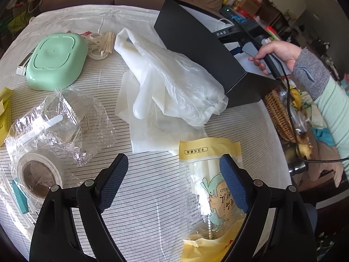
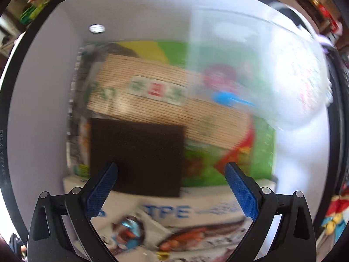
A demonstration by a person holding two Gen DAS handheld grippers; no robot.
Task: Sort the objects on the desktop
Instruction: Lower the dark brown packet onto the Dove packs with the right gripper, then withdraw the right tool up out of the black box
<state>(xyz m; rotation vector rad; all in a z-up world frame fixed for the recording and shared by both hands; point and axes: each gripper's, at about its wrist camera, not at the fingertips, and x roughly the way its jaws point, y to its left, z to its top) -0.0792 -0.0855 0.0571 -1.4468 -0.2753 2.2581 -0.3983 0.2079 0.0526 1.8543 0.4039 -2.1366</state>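
My left gripper (image 1: 173,182) is open and empty above the striped tablecloth (image 1: 141,196). A yellow packet (image 1: 214,187) lies under its right finger. White plastic gloves (image 1: 172,87) lie ahead, beside a black box (image 1: 196,43). My right gripper (image 2: 171,194) is open and empty, looking down into that white-walled box (image 2: 43,109). Inside lie a pack of wooden sticks (image 2: 165,107), a dark square pad (image 2: 137,155), a TPE-labelled packet (image 2: 170,222) and a clear bag (image 2: 261,76), all blurred. The right hand (image 1: 277,54) holds its gripper over the box.
A mint green dish (image 1: 56,61) lies upside down at the far left, with toothpicks (image 1: 106,41) and white rings (image 1: 96,50) beside it. Clear wrappers (image 1: 65,120), a tape roll (image 1: 39,174) and a yellow packet (image 1: 4,109) lie at left. A wicker basket (image 1: 279,118) stands off the table's right edge.
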